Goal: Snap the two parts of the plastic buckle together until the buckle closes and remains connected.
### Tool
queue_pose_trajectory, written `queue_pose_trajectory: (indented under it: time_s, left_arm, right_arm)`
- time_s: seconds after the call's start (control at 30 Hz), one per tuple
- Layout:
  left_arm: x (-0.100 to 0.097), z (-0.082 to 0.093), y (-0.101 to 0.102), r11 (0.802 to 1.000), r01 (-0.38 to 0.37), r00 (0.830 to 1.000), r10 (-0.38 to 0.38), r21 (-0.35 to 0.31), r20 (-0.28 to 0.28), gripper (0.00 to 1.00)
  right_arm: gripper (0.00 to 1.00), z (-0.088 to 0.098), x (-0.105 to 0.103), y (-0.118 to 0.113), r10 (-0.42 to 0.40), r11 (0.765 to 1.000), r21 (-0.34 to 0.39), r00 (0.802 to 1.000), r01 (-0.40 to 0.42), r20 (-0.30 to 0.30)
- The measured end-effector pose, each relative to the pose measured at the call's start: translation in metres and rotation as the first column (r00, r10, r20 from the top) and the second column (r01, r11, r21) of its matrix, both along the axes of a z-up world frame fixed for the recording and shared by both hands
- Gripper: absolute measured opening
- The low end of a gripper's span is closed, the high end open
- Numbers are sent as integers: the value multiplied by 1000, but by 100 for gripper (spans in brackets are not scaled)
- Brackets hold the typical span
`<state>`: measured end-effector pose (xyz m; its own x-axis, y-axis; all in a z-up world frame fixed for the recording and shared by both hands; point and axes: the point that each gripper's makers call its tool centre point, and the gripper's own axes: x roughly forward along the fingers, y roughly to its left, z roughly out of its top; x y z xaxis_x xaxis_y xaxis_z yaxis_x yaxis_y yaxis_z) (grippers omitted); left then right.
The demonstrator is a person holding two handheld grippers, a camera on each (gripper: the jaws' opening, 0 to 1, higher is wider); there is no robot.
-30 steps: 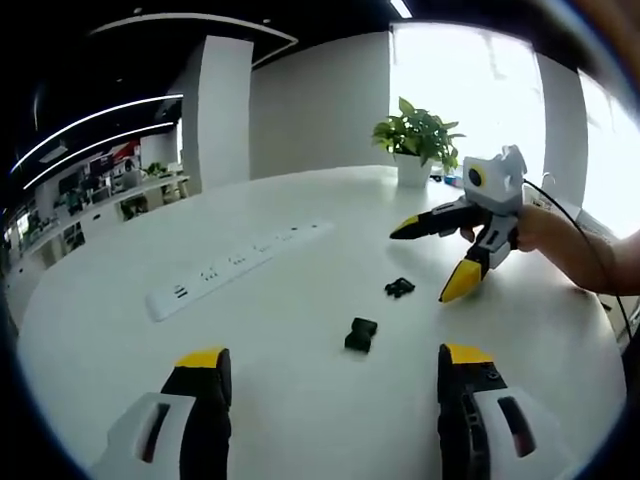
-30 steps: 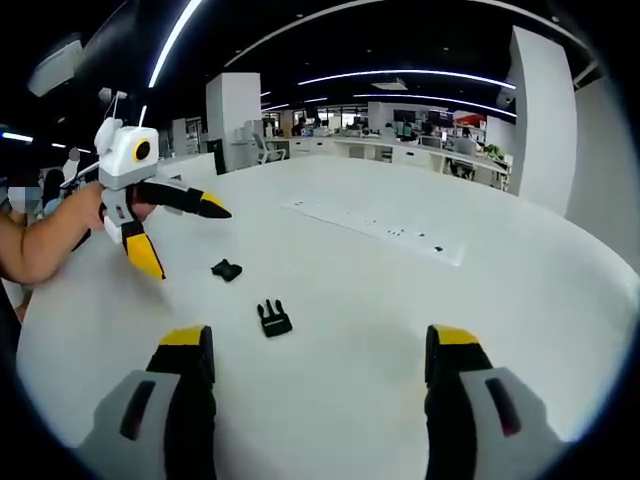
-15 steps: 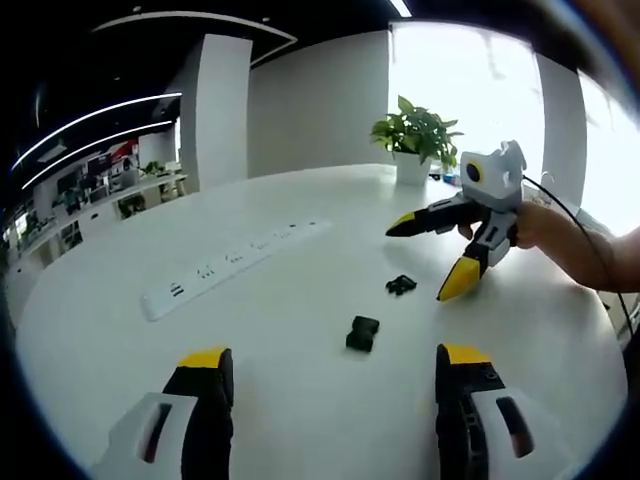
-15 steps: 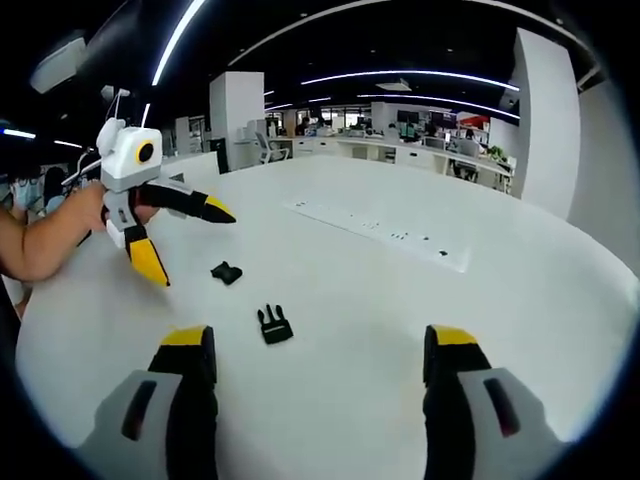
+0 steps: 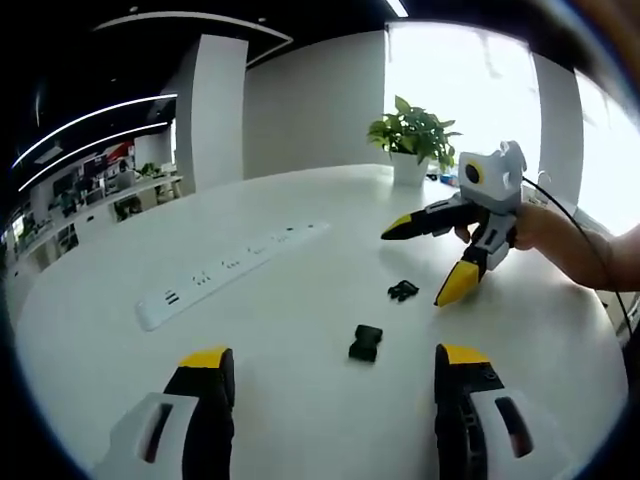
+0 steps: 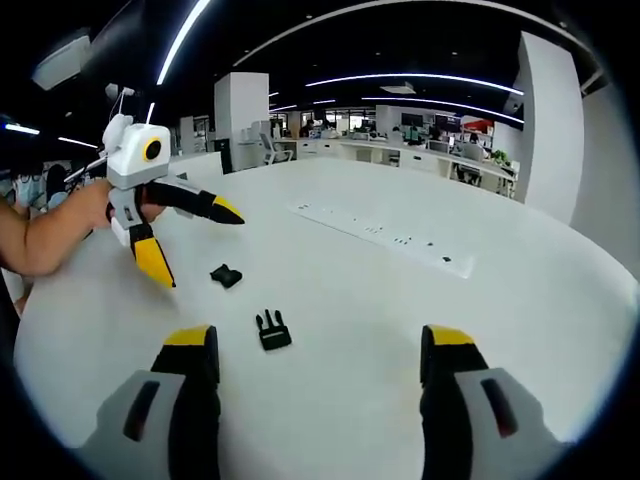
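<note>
Currently both buckle halves, the pronged piece (image 6: 271, 331) and the socket piece (image 6: 226, 275), lie apart on the table (image 6: 400, 300) (unjoined); the left gripper (image 5: 330, 400) and right gripper (image 6: 310, 390) hover near the pronged piece, jaws apart and empty, presumably for pickup.

This is an open-plan office. A large round white table (image 5: 300, 260) carries a long white power strip (image 5: 225, 272) and a potted green plant (image 5: 414, 140) near a bright window. Behind, rows of desks with monitors and chairs (image 6: 400, 140) stand under curved ceiling light strips (image 6: 400, 78) and beside white pillars (image 6: 240, 110).
</note>
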<state>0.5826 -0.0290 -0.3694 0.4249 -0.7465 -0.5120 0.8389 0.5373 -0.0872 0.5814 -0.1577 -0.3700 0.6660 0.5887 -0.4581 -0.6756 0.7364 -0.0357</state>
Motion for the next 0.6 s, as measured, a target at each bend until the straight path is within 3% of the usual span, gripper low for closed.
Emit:
queue_pose_trajectory:
  time_s: [0.6]
  left_arm:
    - [3, 3, -4, 999, 49, 998, -49, -9, 33, 76]
  right_arm:
    - [82, 2, 11, -3, 19, 999, 31, 1000, -19, 7]
